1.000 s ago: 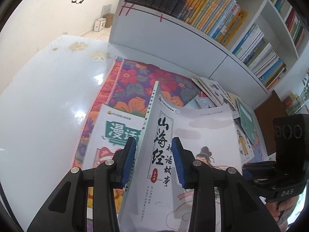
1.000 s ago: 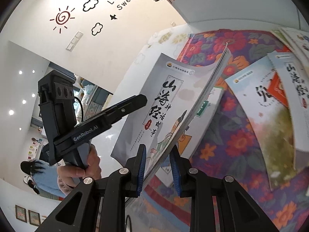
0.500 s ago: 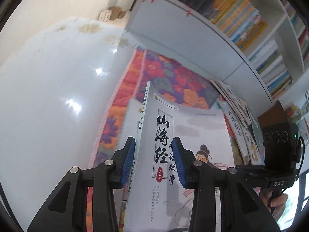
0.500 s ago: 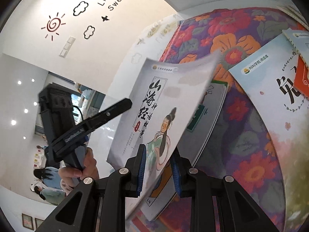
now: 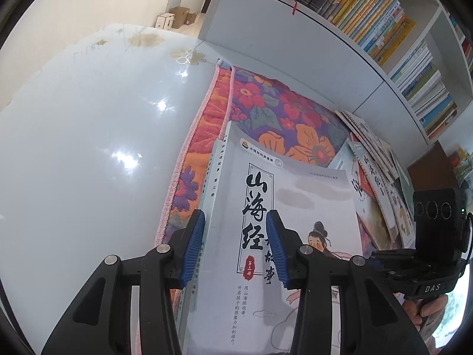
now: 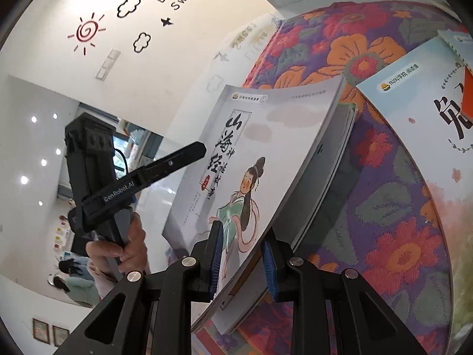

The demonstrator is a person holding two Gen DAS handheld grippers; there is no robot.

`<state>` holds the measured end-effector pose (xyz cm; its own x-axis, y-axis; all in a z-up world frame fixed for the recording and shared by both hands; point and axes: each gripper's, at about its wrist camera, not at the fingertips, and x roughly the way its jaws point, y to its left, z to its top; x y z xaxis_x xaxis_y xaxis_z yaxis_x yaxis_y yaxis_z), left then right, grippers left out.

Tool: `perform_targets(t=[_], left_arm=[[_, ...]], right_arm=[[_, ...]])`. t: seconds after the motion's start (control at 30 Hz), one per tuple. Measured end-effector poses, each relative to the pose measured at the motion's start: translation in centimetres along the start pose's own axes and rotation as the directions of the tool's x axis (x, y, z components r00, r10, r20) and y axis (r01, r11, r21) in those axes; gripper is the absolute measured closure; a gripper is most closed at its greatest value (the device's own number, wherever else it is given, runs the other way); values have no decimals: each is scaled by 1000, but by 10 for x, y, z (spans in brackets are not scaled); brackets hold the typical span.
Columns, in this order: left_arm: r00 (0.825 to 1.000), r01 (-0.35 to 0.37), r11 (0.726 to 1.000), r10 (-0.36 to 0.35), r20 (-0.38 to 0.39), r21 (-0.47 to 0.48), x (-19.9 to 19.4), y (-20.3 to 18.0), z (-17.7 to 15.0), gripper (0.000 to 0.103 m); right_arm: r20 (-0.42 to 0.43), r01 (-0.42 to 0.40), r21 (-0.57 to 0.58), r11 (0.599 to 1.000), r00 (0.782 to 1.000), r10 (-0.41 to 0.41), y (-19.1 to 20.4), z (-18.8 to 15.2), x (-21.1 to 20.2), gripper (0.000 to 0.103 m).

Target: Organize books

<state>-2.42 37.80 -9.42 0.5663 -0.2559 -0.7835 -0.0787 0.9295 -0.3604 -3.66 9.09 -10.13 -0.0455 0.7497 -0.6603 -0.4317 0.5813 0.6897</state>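
A grey-white storybook with black Chinese title and a drawn figure lies on top of another book on the floral mat. My left gripper straddles the spine edge of the stack with open jaws, blue pads apart. In the right wrist view the same book has its right edge slightly raised, and my right gripper has its pads around the book's lower corner, with a visible gap. The left gripper shows at that view's left.
A white bookshelf full of upright books stands behind the mat. More loose books lie in a fanned pile at the mat's right. A pale blue book lies right of the held one. The glossy white table extends left.
The storybook has come down from a tilted, lifted pose to nearly flat on top of the green-titled book, covering it. The right gripper's jaws have widened slightly around the corner.
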Motion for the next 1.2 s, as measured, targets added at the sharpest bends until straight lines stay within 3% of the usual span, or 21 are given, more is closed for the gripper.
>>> perform_targets(t=[0.5,0.7,0.87,1.2], left_arm=[[997,-73,997,73,-6,0,3,-1,-1,62],[992,-122,992,122,-4,5,2,-2,-3,62],[975,-220,975,220,31,6,-8,-2,-2,61],[956,-279,960,281,81,-32,-22,0,-3,61]], right_arm=[[-14,-6,16,1000,1000,7,-1,4,6,74],[-20,-83,77,994,996,85,-7,4,7,61],[-28,-30,26,999,999,31,3,4,6,55],[-39,91,-58,994,995,-93,19,1,5,51]])
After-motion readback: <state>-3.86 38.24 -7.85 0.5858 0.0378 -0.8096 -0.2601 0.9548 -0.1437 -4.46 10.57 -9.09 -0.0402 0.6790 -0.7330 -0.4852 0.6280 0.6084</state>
